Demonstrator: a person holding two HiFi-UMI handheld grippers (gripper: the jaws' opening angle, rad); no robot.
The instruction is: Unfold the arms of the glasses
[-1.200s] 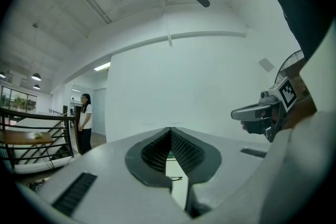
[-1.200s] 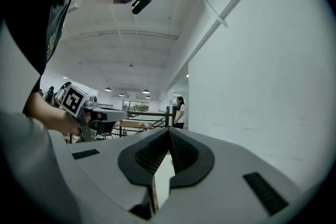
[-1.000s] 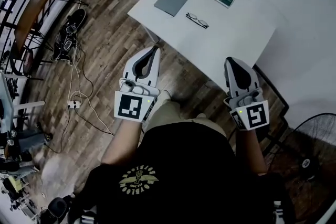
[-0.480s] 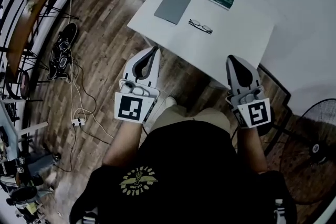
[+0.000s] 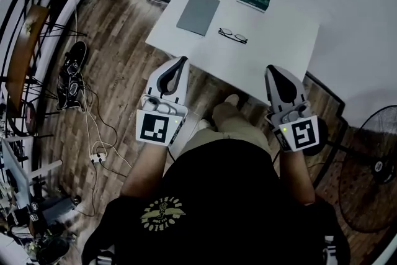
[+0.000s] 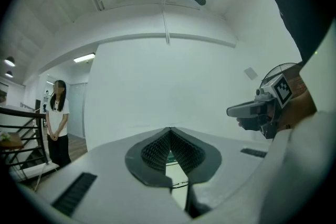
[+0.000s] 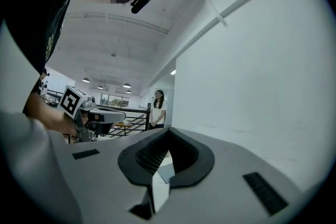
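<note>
Table (image 5: 279, 40): white, standing at 12 o'clock of both grippers
Glasses (image 5: 232, 36): resting on it, at 4 o'clock of grey pad (image 5: 198, 13)
Left gripper (image 5: 181, 61): fingers touching, gripping nothing
Right gripper (image 5: 273, 69): fingers touching, gripping nothing

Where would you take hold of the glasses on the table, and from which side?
Probably the frame's left end, from above with the left tongs: the glasses lie flat on the table, so only a top-down pinch across the thin rim fits.
</note>
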